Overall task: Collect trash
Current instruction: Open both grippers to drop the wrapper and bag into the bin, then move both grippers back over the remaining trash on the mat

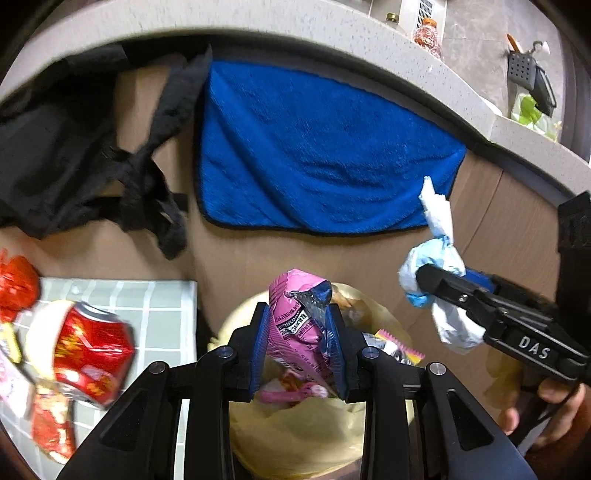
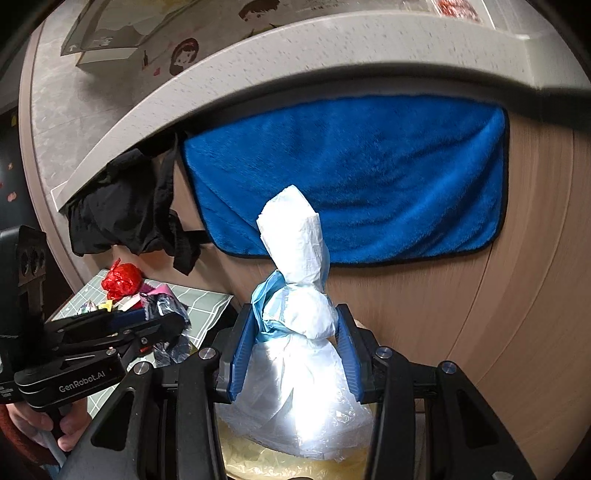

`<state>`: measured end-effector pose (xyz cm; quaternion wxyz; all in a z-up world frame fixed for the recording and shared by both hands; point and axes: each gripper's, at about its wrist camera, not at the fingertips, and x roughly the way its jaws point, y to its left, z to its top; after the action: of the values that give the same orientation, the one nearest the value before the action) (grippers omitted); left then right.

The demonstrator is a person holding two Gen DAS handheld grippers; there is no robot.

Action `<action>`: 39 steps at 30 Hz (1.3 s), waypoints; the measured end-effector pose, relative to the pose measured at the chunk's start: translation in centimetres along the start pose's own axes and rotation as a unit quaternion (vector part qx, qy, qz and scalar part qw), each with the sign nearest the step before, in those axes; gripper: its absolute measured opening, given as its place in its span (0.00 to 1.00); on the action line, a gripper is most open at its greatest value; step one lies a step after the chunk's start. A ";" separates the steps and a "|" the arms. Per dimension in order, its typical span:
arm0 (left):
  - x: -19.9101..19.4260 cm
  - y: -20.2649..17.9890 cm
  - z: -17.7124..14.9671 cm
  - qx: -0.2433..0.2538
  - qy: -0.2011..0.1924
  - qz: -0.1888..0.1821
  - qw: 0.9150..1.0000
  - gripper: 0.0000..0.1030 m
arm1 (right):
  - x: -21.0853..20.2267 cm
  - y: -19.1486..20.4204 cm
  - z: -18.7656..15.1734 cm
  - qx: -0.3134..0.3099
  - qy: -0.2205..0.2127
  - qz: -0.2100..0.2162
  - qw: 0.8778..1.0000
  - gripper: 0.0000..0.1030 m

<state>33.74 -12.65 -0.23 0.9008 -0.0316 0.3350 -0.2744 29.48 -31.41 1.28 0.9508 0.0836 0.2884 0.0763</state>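
Left gripper (image 1: 295, 347) clamped on pink wrapper (image 1: 295, 321), pads pressing both sides, wrapper upright directly above bin (image 1: 295, 435). Right gripper (image 2: 295, 350) clamped on white bag (image 2: 295, 332) at its knotted neck, hanging over the same bin's near rim; twisted tail of bag rising above the pads, blue film caught at the left pad.

Wrapper: thin glossy foil-plastic, crinkled, printed; judged very light, slippery, springy when freed. Best gripped across the flat middle, as here.

Bag: soft translucent film, wrinkled, bulging below the knot; judged light, limp, easily torn. Knot the firmest hold.

Bin: round, lined with pale yellow film, scraps of wrapper already inside.

Left of bin, checked mat (image 1: 147, 306) with crushed red can (image 1: 92, 347), thin dented metal, rigid enough to pinch at the waist, and red crumpled film (image 2: 122, 280).

Behind: blue plush towel (image 1: 314, 147) and black cloth (image 1: 74, 155) hanging on wood-grain panel under speckled counter (image 1: 258, 26).
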 end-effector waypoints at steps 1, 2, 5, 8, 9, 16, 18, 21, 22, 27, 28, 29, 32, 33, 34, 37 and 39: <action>0.5 0.3 0.0 -0.005 0.004 -0.017 1.000 0.37 | 0.3 -0.2 -0.1 0.005 0.003 -0.001 1.000 0.41; 0.9 0.4 0.0 -0.005 0.006 -0.026 1.000 0.39 | 0.7 -0.6 -0.3 0.011 0.011 -0.004 1.000 0.43; 1.9 1.1 0.1 -0.002 0.028 -0.020 0.999 0.49 | 1.8 -1.3 -0.6 0.029 0.032 0.001 0.999 0.45; 1.5 2.0 0.0 -0.014 0.035 -0.014 0.999 0.52 | 2.2 -1.4 -0.8 0.035 0.040 0.000 0.999 0.46; 1.2 2.4 0.1 -0.015 0.039 -0.004 0.999 0.52 | 2.2 -1.2 -0.8 0.034 0.041 -0.004 0.999 0.46; -2.8 6.0 -0.7 -0.047 0.016 0.062 0.997 0.52 | 0.5 1.2 -0.5 0.019 0.019 -0.014 1.000 0.46; -4.5 7.4 -1.1 -0.058 0.007 0.075 0.995 0.52 | 0.1 2.1 -0.5 0.018 0.018 -0.004 1.000 0.46; -7.0 9.3 -1.5 -0.069 -0.007 0.097 0.993 0.52 | -0.1 3.8 -0.4 0.008 0.016 0.006 1.000 0.46; -7.7 9.9 -1.6 -0.071 -0.012 0.103 0.992 0.52 | -0.2 4.6 -0.3 0.002 0.015 0.010 1.000 0.46; -12.8 13.6 -2.1 -0.074 -0.039 0.156 0.984 0.52 | 0.1 8.6 0.1 -0.020 0.012 0.040 0.999 0.46; -14.2 14.7 -2.2 -0.078 -0.044 0.169 0.982 0.52 | 0.3 9.5 0.2 -0.023 0.014 0.048 0.998 0.46; -15.0 15.3 -2.3 -0.081 -0.048 0.178 0.980 0.52 | 0.6 10.4 0.2 -0.026 0.017 0.057 0.998 0.46; -18.2 17.7 -2.9 -0.099 -0.064 0.203 0.972 0.52 | 1.8 13.6 0.0 -0.043 0.030 0.078 0.996 0.46; -19.3 18.6 -3.4 -0.109 -0.069 0.211 0.969 0.52 | 2.0 14.6 -0.1 -0.048 0.033 0.083 0.995 0.46; -20.3 19.4 -3.9 -0.118 -0.074 0.215 0.967 0.52 | 2.3 15.7 -0.3 -0.057 0.036 0.089 0.994 0.46; -22.3 21.5 -5.4 -0.135 -0.080 0.219 0.963 0.52 | 2.7 18.8 -1.2 -0.080 0.036 0.098 0.991 0.46; -22.9 22.7 -6.6 -0.146 -0.084 0.222 0.960 0.52 | 3.1 20.4 -1.8 -0.088 0.040 0.107 0.990 0.46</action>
<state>26.02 19.26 2.61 0.9495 -0.1109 0.2934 -0.0117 29.06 -10.71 2.32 0.9286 0.0269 0.3079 0.2055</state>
